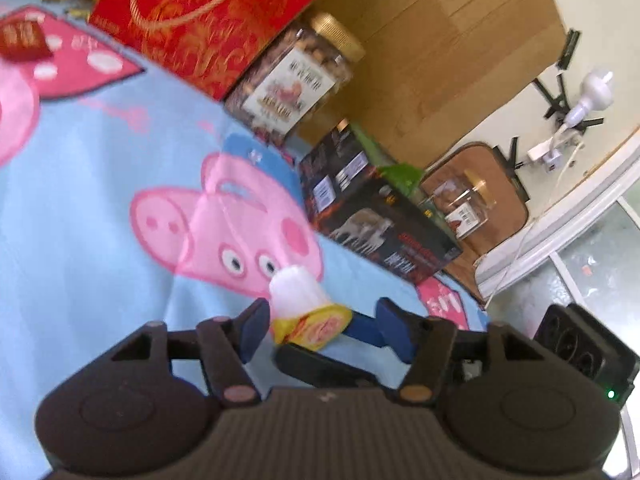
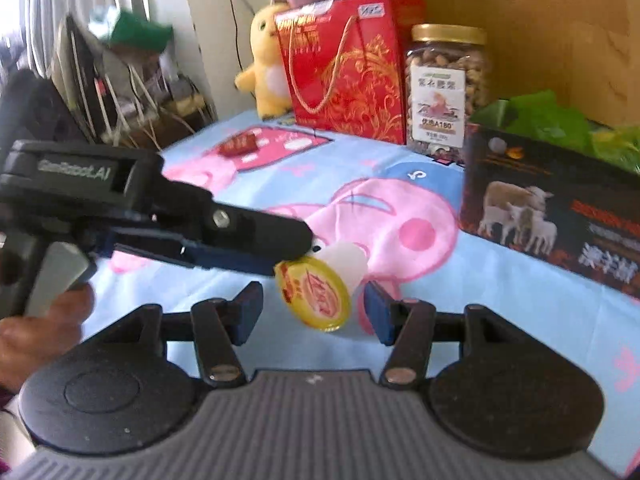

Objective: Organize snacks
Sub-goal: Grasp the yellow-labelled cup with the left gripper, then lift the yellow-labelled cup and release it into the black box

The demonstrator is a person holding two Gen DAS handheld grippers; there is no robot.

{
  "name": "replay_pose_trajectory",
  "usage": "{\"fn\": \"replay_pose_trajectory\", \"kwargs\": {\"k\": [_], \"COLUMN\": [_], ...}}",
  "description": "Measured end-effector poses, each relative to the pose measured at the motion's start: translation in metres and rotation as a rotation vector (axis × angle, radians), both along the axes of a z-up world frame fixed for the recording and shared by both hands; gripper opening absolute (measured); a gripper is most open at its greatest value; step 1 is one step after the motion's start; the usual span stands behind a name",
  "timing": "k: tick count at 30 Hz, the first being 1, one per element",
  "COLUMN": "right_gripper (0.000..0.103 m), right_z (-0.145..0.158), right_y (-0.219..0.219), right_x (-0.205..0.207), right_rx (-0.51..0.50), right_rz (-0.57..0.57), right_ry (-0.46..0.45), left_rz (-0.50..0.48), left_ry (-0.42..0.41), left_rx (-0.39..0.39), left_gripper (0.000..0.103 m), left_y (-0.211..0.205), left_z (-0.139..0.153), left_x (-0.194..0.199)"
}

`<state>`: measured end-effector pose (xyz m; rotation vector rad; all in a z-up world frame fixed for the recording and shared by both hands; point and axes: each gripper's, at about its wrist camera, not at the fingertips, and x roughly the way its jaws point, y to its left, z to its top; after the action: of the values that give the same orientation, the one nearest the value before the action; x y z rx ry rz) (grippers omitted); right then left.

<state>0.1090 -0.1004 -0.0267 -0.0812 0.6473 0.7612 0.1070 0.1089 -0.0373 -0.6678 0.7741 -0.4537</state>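
— The cup [image 2: 320, 288] is tipped on its side, yellow lid toward us, low over the pig cloth [image 2: 400, 184]. Both claws are on it at once.

— Which one has it?

— Hard to say. The left claw [image 2: 292, 248] has its tips at the lid's rim, but I can't tell whether it is pinching. The right claw [image 2: 312, 310] is plainly open, one pad on each side of the cup and neither touching.

— So what goes wrong?

— I'd guess a fumbled hand-over. If the left lets go before the right closes, the cup drops and rolls, since it's round and lying over. If the right closes on the lid edge, it may squirt out. The claws are so close their fingers could also knock together.

— Anything in the way?

— The black box [image 2: 552, 216] sits near on the right, with a green bag [image 2: 540, 120] behind it. The nut jar [image 2: 444, 88] and red gift box [image 2: 348, 68] stand at the back, beside a yellow plush [image 2: 266, 64]. A small red packet [image 2: 240, 146] lies well apart on the cloth.
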Motion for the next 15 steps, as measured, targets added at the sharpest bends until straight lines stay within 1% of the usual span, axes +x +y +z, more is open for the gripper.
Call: {"fn": "replay_pose_trajectory", "kwargs": {"k": [1, 2, 3, 4, 6, 9, 13, 15], "right_gripper": [0.045, 0.043, 0.042, 0.042, 0.041, 0.041, 0.041, 0.041], "right_z": [-0.004, -0.006, -0.005, -0.004, 0.005, 0.023, 0.049, 0.063], "right_y": [0.005, 0.003, 0.002, 0.0, -0.012, -0.03, -0.054, -0.064], "right_x": [0.003, 0.0, -0.004, -0.007, -0.014, -0.009, 0.008, 0.025], "right_rx": [-0.019, -0.019, -0.023, -0.027, 0.009, 0.041, 0.042, 0.041], "right_rz": [-0.002, -0.012, -0.021, -0.03, -0.046, -0.092, -0.15, -0.184], "right_ry": [0.014, 0.006, -0.002, -0.011, -0.041, -0.082, -0.167, -0.191], "left_rz": [0.013, 0.015, 0.011, 0.005, -0.027, -0.066, -0.102, -0.101], "left_ry": [0.008, 0.015, 0.017, 0.01, -0.025, -0.095, -0.181, -0.202], "left_rx": [0.005, 0.01, -0.006, -0.017, -0.02, 0.016, 0.065, 0.067], "left_gripper": [0.043, 0.039, 0.037, 0.037, 0.036, 0.036, 0.037, 0.038], "left_y": [-0.002, -0.004, -0.004, -0.006, -0.014, -0.037, -0.069, -0.08], "left_z": [-0.004, -0.006, -0.005, -0.002, 0.011, 0.037, 0.072, 0.082], "left_x": [0.001, 0.002, 0.003, 0.002, 0.005, 0.018, 0.051, 0.069]}}
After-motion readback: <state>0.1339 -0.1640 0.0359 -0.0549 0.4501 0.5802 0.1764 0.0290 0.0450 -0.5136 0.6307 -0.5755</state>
